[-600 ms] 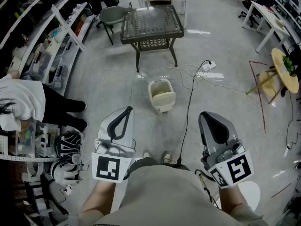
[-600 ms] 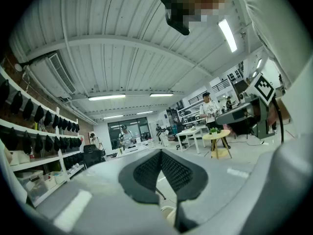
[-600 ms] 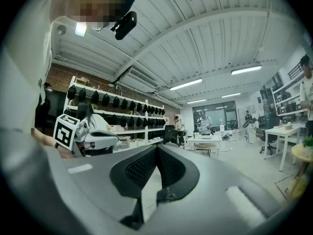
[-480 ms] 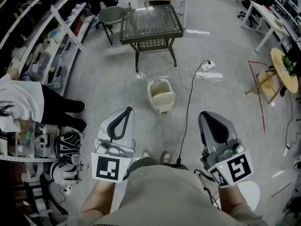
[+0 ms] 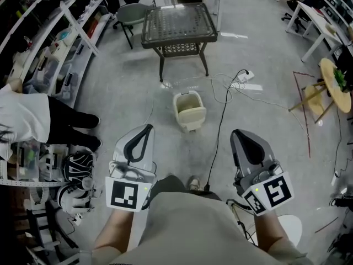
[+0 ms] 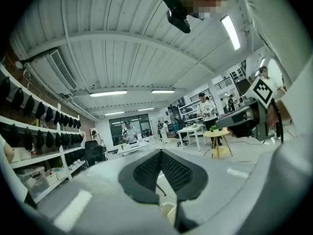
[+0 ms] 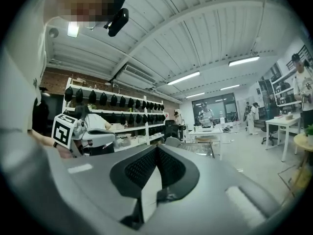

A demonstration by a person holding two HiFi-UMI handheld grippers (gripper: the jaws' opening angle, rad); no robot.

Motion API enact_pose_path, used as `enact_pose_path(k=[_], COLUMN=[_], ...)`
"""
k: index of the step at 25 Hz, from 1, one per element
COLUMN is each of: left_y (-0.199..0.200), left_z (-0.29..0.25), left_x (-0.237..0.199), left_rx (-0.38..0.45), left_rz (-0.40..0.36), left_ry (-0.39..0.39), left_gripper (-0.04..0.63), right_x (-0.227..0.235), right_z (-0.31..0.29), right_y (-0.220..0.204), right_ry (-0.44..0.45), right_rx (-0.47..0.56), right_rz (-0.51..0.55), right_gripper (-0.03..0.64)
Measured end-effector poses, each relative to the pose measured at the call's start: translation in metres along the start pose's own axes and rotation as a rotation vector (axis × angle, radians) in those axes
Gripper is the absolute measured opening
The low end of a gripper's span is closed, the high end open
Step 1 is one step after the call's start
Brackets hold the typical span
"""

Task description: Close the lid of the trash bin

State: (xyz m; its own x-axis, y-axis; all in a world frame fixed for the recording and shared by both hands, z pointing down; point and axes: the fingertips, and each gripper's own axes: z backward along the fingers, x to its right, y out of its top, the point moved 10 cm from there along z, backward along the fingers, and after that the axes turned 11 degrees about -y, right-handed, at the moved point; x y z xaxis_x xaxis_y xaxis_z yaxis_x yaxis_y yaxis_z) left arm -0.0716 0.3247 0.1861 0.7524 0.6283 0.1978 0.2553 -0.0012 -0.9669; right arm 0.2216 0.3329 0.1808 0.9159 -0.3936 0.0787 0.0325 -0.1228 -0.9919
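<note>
While the two grey grippers, left (image 5: 145, 129) and right (image 5: 237, 133), hold textured jaws together on nothing, one cream, boxy bin (image 5: 190, 110) stands open-topped on concrete floor (image 5: 124, 95), far centre.

The bin (image 5: 189, 111) stands far off on the floor, too small to tell how its lid sits. In the left gripper view only a pale curved sliver (image 6: 168, 212) shows low between the jaws, too little to name. The person's body (image 5: 193, 225) hides the near floor and all but one shoe (image 5: 193, 184). A standing person (image 5: 33, 120) at the left is cut off by the edge, as is the round wooden table (image 5: 337, 84) at the right. A white disc (image 5: 295, 228) lies half behind the right gripper (image 5: 241, 136).
</note>
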Motion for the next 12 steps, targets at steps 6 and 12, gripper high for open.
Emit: enact_pose_path(k=[6,12], left_y=[-0.008,-0.016], left_z=[-0.01,-0.033], left_x=[-0.011,-0.044], left_rx=[-0.016,-0.023], left_rz=[0.009,0.02], left_ry=[0.003,-0.01], left_gripper=[0.003,0.003], right_x=[0.002,0.005], right_z=[-0.021,-0.063], right_y=[-0.011,-0.007], right_ry=[0.022,0.014], right_rx=[-0.05,-0.06], right_rz=[-0.011,0.0], right_gripper=[0.003,0.003])
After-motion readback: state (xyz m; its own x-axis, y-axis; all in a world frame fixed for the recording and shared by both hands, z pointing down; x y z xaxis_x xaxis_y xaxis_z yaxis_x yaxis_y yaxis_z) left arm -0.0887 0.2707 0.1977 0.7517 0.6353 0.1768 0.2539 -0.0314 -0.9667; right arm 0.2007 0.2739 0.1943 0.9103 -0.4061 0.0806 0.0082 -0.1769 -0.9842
